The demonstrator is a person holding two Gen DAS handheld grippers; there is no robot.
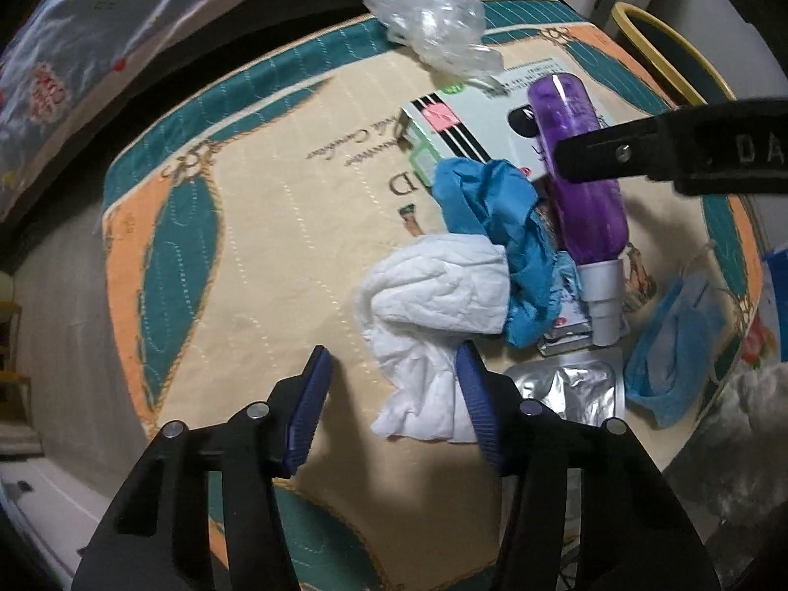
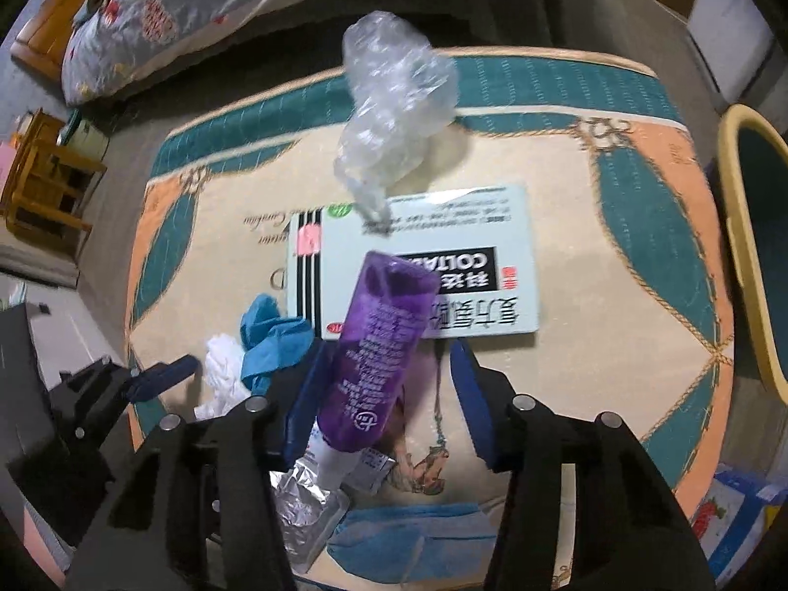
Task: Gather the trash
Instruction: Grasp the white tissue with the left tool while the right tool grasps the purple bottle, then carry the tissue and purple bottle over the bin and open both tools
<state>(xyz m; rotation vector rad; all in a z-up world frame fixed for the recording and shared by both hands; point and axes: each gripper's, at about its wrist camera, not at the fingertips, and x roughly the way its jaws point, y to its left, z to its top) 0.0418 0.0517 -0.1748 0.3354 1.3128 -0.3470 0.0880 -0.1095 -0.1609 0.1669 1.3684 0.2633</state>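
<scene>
Left gripper (image 1: 391, 374): half open, one pad against crumpled white tissue (image 1: 433, 315), the other pad clear, nothing clamped. Feather-light and limp, probably best pinched at the thickest fold. Beside it, blue nitrile glove (image 1: 497, 226), soft and stretchy; crinkled foil blister pack (image 1: 566, 389); flat stiff medicine box (image 2: 423, 256). Right gripper (image 2: 384, 384): half open around purple spray bottle (image 2: 379, 340), smooth rigid plastic, likely slippery; pad contact unclear. Safest taken across the mid-body. Everything on quilted mat (image 1: 246, 226); yellow-rimmed bin (image 2: 743, 246) far right.
</scene>
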